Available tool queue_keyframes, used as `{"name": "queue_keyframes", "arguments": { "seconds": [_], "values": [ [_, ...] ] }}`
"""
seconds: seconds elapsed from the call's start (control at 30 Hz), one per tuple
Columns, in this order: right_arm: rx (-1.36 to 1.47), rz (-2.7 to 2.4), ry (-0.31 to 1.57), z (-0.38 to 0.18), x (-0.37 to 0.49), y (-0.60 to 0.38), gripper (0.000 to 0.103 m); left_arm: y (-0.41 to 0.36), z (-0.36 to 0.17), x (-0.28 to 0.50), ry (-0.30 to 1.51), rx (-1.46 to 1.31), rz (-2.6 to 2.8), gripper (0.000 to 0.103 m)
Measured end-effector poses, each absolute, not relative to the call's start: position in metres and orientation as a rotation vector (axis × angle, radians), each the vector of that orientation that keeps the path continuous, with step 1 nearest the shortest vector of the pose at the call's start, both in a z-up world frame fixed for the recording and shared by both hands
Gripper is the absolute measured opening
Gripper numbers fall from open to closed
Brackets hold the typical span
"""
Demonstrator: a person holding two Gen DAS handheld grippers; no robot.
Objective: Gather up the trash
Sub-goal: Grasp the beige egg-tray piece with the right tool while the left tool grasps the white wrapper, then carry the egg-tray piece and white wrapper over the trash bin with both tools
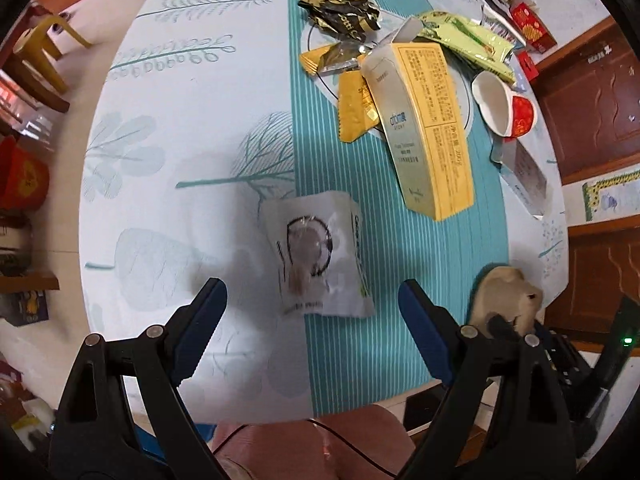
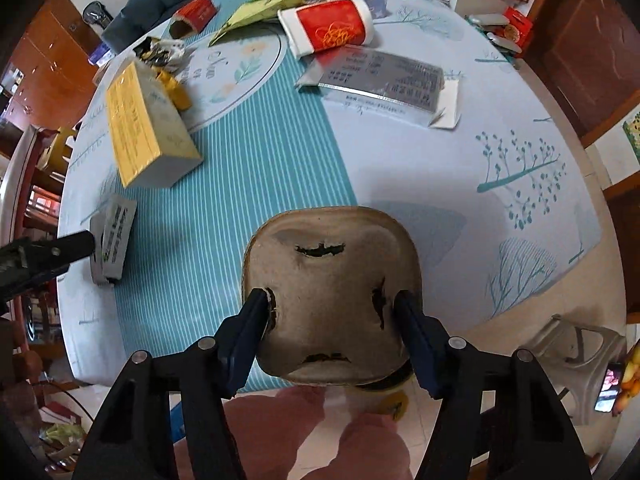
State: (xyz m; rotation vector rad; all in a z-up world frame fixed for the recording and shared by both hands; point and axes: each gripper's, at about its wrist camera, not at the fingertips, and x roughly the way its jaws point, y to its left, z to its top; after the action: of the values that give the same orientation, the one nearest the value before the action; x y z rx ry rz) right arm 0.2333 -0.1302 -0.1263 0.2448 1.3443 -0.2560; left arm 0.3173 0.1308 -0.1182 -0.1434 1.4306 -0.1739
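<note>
A white snack wrapper (image 1: pixel 316 252) with a dark round print lies flat on the tablecloth (image 1: pixel 192 128) near the front edge. My left gripper (image 1: pixel 312 286) hovers over it, open, blue pads wide on either side and not touching it. In the right wrist view the same wrapper (image 2: pixel 112 236) lies at the left, with a left fingertip (image 2: pixel 72 246) beside it. A torn brown pulp tray (image 2: pixel 332 248) sits at the table's near edge, and my right gripper (image 2: pixel 332 304) is shut on it, pads pressed against its two sides. The tray (image 1: pixel 504 292) also shows at the lower right of the left wrist view.
Further back lie a yellow carton (image 1: pixel 424 128), yellow wrappers (image 1: pixel 356 108), black-gold wrappers (image 1: pixel 344 8), green wrappers (image 1: pixel 468 40), a tipped red-and-white paper cup (image 2: pixel 332 28) and a silver box (image 2: pixel 380 80). The table edge and a person's pink clothing (image 2: pixel 280 432) are just below the grippers.
</note>
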Motion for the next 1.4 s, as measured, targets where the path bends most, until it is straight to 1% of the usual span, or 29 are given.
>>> {"name": "queue_keyframes", "arguments": {
  "seconds": [0.23, 0.3, 0.33, 0.37, 0.4, 0.43, 0.5, 0.57, 0.63, 0.67, 0.7, 0.8, 0.9, 1.23, 1.4],
  "values": [
    [0.244, -0.262, 1.328, -0.105, 0.238, -0.132, 0.065, 0.121, -0.138, 0.335, 1.465, -0.086, -0.158, 0.085],
    [0.243, -0.26, 1.315, -0.097, 0.238, -0.131, 0.065, 0.12, -0.143, 0.34, 1.475, -0.075, -0.155, 0.081],
    [0.241, -0.26, 1.31, -0.095, 0.24, -0.13, 0.065, 0.12, -0.146, 0.342, 1.485, -0.068, -0.154, 0.078],
    [0.24, -0.262, 1.306, -0.092, 0.24, -0.13, 0.065, 0.119, -0.147, 0.342, 1.491, -0.065, -0.155, 0.067],
    [0.24, -0.263, 1.301, -0.089, 0.239, -0.13, 0.065, 0.118, -0.151, 0.344, 1.508, -0.065, -0.163, 0.054],
    [0.241, -0.265, 1.296, -0.085, 0.239, -0.131, 0.065, 0.116, -0.155, 0.345, 1.529, -0.064, -0.168, 0.046],
    [0.244, -0.272, 1.287, -0.08, 0.238, -0.132, 0.065, 0.114, -0.155, 0.345, 1.523, -0.046, -0.165, 0.038],
    [0.254, -0.275, 1.278, -0.075, 0.238, -0.135, 0.065, 0.111, -0.156, 0.344, 1.529, -0.03, -0.177, 0.038],
    [0.26, -0.28, 1.268, -0.07, 0.235, -0.137, 0.065, 0.112, -0.156, 0.343, 1.523, -0.01, -0.18, 0.035],
    [0.261, -0.28, 1.264, -0.068, 0.234, -0.138, 0.065, 0.11, -0.155, 0.342, 1.518, 0.006, -0.183, 0.027],
    [0.263, -0.281, 1.26, -0.066, 0.233, -0.138, 0.065, 0.108, -0.154, 0.341, 1.516, 0.021, -0.192, 0.023],
    [0.269, -0.28, 1.247, -0.06, 0.229, -0.138, 0.065, 0.103, -0.152, 0.335, 1.52, 0.038, -0.213, 0.018],
    [0.273, -0.274, 1.234, -0.054, 0.224, -0.137, 0.065, 0.101, -0.146, 0.329, 1.51, 0.046, -0.228, 0.016],
    [0.261, -0.217, 1.211, -0.041, 0.197, -0.125, 0.065, 0.101, -0.118, 0.304, 1.46, 0.053, -0.256, 0.015],
    [0.256, -0.187, 1.185, -0.033, 0.18, -0.124, 0.065, 0.107, -0.098, 0.279, 1.412, 0.038, -0.27, 0.015]
  ]
}}
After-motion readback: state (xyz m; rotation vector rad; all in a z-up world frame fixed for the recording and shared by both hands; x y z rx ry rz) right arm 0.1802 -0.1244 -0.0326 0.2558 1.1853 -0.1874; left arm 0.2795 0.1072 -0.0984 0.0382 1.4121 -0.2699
